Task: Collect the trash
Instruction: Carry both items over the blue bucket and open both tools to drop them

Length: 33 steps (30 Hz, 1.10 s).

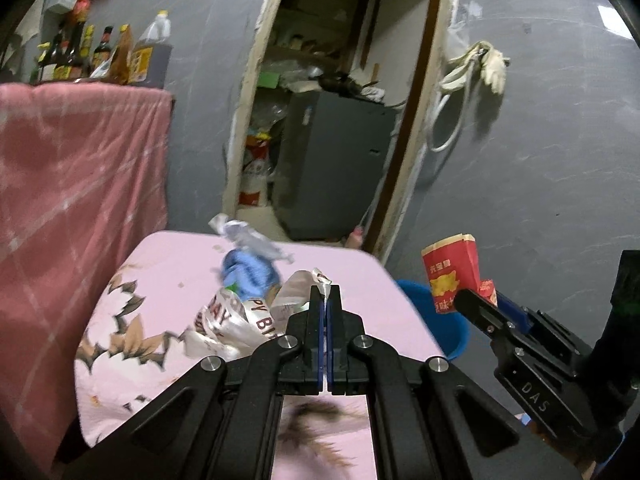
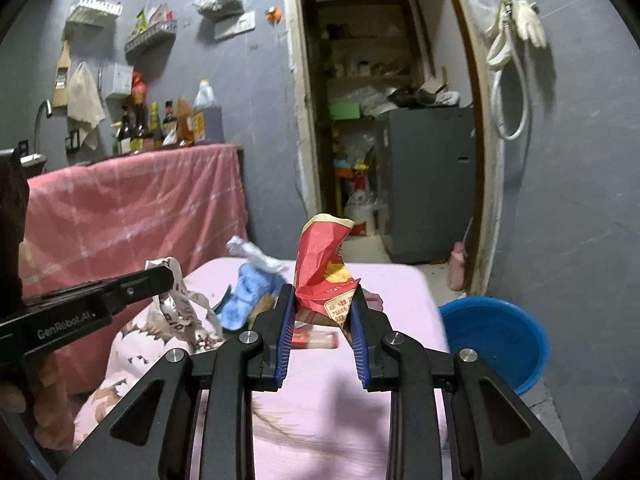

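Trash fills both our grippers. Our left gripper [image 1: 327,294] has its fingers pressed tight together on the thin edge of a white shiny wrapper [image 1: 228,320]. Our right gripper [image 2: 322,304] has its fingers a little apart, squeezing a red paper bag [image 2: 324,268] between the blue pads [image 2: 285,320].

We think both things are very light and soft. The red bag is crinkly paper and bends easily, so holding it low at its folded bottom, as we do, looks good. The wrapper is floppy and smooth, so we guess it could slip; its pinched edge is the best spot to hold.

More trash lies on the pink table [image 1: 160,272]: a blue crumpled wrapper [image 1: 250,272] at about eleven o'clock from our left fingers, and a small flat red pack [image 2: 316,339] just under the red bag. A blue tub [image 2: 496,340] sits on the floor at three o'clock from the table. We guess the trash could go there.

We can read "PY BI" and "DAY" on the white wrapper. The red bag has yellow writing we cannot read. One gripper says "GenRobot.AI" and the other "DAS".
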Motion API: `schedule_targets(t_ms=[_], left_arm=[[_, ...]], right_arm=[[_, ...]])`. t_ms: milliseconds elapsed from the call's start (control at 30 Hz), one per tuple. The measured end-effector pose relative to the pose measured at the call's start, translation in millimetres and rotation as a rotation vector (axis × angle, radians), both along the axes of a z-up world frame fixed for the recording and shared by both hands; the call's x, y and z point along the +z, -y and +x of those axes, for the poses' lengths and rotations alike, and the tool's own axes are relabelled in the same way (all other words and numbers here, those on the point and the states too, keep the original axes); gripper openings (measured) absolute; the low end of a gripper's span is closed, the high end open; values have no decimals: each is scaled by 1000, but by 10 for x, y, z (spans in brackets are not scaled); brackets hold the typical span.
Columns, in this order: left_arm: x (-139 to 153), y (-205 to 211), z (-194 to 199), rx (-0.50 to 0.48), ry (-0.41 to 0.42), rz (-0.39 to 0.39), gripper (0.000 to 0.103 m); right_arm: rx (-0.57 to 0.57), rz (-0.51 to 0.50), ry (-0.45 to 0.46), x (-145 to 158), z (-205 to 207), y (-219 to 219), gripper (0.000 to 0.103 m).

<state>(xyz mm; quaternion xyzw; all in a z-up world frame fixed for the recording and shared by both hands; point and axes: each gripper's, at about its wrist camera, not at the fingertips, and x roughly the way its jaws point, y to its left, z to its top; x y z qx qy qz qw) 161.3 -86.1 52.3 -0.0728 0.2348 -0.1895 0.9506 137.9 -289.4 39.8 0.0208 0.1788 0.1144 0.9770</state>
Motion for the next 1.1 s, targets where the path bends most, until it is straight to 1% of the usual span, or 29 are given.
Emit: schedule_targets(t_ms=[167,300,467,633,800,967,1100], left_arm=[[156,235,8,-53,39,-5,0],[270,455,87,-105,50,-37,0],[329,805,222,-161,73,-58,0],[290,1154,381,-204,98,-62,0],[216,1555,608,-230,127,-62,0],[96,1943,888,-238,157,-74,0],[-33,2235,1106,-238,185,-66,0]], right_arm=[[-41,4,29,87,-40,180,24],[-91,13,67,155,-66,367,24],[-164,6,102,214,-62,654,24],[-236,2,127,204,19,955,24],[-305,-14,143,126,195,1248,24],[-364,-19,152,-36,461,1542,24],[-402,-13,153,-171,672,1740,24]])
